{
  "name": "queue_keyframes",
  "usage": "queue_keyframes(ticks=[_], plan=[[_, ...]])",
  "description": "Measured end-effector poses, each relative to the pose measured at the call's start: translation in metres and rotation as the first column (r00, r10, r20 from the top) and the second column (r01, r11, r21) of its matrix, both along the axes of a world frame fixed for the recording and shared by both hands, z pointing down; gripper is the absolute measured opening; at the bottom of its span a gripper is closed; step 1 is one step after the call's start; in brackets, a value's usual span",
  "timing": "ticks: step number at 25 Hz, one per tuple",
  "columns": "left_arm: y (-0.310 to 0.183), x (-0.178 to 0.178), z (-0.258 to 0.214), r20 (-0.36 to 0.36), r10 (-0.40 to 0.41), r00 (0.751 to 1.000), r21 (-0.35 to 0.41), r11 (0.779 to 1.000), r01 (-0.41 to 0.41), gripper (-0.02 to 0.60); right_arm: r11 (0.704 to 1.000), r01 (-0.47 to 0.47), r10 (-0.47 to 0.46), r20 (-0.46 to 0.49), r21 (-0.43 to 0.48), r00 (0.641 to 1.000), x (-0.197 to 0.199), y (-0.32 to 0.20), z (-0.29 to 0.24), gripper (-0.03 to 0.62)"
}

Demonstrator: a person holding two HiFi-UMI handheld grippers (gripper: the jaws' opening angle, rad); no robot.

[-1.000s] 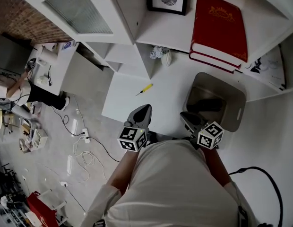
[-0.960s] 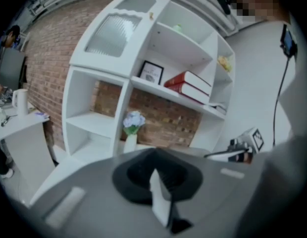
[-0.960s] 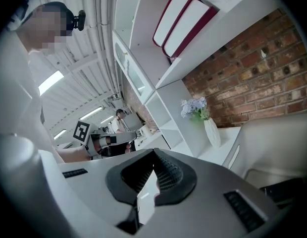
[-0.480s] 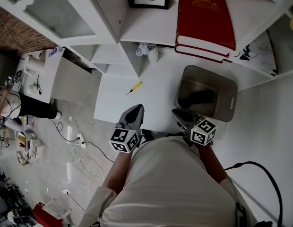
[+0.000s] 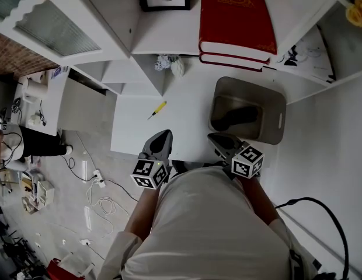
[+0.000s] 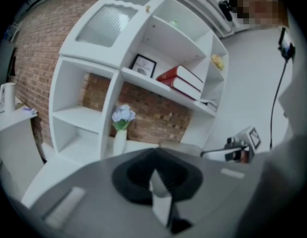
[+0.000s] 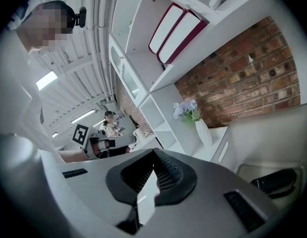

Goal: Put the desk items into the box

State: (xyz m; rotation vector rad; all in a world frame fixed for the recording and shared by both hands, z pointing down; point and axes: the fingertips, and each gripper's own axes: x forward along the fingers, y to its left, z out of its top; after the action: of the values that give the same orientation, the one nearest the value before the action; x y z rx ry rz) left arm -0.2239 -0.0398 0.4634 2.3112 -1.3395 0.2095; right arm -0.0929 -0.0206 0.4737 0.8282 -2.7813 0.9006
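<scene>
The slim yellow tool (image 5: 157, 109), a pen or a small screwdriver (too small to tell which), lay flat on the white desk (image 5: 187, 124). It sat alone near the far left part of the top, well apart from the grey box (image 5: 275, 107) on the right. It looked light and rigid, with a smooth, narrow barrel that would likely roll or skid if nudged from the side. The safest hold seemed to be across the thicker yellow middle, with the jaws set square to its length and brought down close to the desktop. The thin dark tip offered too little to pinch.

The box stood open-topped and already held a dark object (image 5: 236, 116) on its floor, its kind unclear.

The left gripper (image 5: 164, 135) hung at the desk's near edge, nearest the tool, its jaws clenched together on nothing. The right gripper (image 5: 214, 137) hung just before the box's near corner, its jaws likewise pressed together and empty. Either one would have to spread its jaws before taking hold.

Beyond, a small vase of flowers (image 5: 169, 65) stood by the shelf unit, with two red books (image 5: 236, 16) above it.
</scene>
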Motion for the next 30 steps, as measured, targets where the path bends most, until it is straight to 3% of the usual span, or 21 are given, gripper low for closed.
queue_keyframes(ticks=[6,13,18,21,25,30], plan=[[0.001,0.01,0.004,0.024,-0.003,1.0,0.0,1.0,0.003,0.003,1.0,0.009,-0.009,-0.004,0.004,1.0,0.015,-0.002,0.001,0.0],[0.007,0.009,0.008,0.072,-0.052,0.996,0.026,0.998,0.051,0.003,0.996,0.088,-0.088,-0.007,0.009,0.996,0.027,-0.003,0.002,0.0],[0.016,0.0,0.009,0.01,-0.107,0.994,0.026,0.994,0.107,0.003,0.986,0.168,-0.168,-0.007,0.001,0.986,0.021,0.003,0.008,0.0],[0.02,-0.013,0.012,0.01,-0.152,0.988,0.022,0.988,0.151,0.003,0.98,0.198,-0.198,-0.015,-0.007,0.98,0.014,0.007,0.012,0.0],[0.02,-0.031,0.02,0.034,-0.144,0.989,0.018,0.99,0.143,0.003,0.983,0.183,-0.183,-0.017,-0.009,0.983,0.004,0.006,0.012,0.0],[0.006,-0.063,0.041,0.118,-0.09,0.989,0.014,0.996,0.089,0.014,0.992,0.125,-0.125,-0.013,-0.017,0.992,-0.018,0.003,0.015,0.0]])
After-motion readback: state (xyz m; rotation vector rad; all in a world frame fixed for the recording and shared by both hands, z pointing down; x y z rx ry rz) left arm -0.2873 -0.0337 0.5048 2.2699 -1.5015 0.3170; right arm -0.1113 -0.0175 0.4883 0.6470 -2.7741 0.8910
